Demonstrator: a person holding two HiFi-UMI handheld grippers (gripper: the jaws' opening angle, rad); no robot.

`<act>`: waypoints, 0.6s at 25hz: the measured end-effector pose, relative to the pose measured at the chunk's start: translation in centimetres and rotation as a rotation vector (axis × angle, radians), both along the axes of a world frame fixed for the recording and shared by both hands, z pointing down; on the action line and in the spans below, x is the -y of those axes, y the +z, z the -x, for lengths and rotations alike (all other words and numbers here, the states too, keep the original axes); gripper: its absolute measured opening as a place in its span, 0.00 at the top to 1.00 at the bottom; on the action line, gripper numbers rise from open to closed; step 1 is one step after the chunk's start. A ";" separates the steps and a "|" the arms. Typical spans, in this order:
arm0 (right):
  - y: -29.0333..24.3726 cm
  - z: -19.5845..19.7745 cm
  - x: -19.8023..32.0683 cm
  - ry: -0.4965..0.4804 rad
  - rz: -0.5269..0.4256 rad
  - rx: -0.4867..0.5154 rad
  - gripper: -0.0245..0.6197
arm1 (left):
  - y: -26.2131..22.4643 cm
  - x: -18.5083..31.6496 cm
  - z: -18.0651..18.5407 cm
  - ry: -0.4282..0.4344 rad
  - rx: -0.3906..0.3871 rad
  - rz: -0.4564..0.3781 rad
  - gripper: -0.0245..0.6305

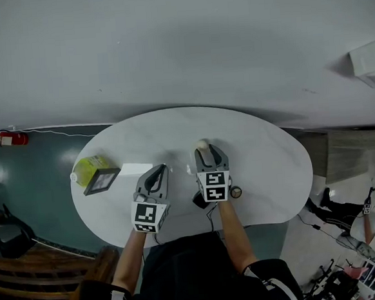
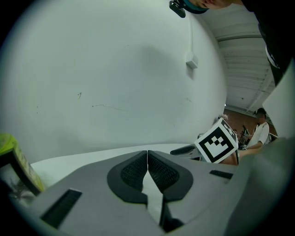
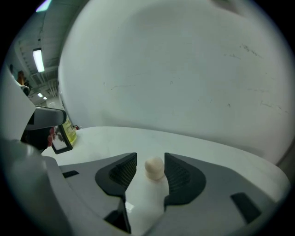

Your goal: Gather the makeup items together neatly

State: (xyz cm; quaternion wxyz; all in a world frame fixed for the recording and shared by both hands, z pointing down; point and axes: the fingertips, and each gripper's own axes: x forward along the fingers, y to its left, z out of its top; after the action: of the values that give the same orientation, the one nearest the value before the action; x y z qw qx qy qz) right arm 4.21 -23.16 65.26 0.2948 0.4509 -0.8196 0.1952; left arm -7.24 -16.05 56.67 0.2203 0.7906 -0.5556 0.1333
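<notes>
Though within right gripper (image 3: 150, 159), sponge (image 3: 154, 167) loose, bare table (image 3: 193, 144) beyond.

I can't tell what the small round thing (image 1: 235, 191) is, and my right gripper (image 1: 207, 150) hides most of the dark item (image 1: 197, 201) beside it

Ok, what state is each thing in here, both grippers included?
Left gripper: shut, nothing between its jaws.
Right gripper: open, jaws either side of the sponge, not clamping it.
Beige egg-shaped makeup sponge: standing upright on the white oval table.
Black rectangular frame: standing tilted by the yellow-green container.
</notes>
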 end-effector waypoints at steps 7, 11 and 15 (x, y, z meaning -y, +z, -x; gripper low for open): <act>1.9 0.1 0.5 -0.013 0.046 -0.016 0.68 | 0.5 0.0 0.2 -0.015 0.005 0.014 0.93; 2.6 0.0 0.7 -0.004 0.061 -0.038 0.68 | 0.5 -0.1 0.6 -0.027 0.008 0.018 0.93; 2.8 -0.2 0.7 0.000 0.057 -0.055 0.72 | 0.5 -0.4 0.9 -0.037 0.009 0.018 0.93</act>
State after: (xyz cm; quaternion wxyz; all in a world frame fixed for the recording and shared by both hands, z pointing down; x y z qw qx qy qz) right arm 4.42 -23.91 68.05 0.3298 0.4474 -0.8053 0.2061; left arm -8.15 -15.62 57.17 0.2272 0.7776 -0.5698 0.1379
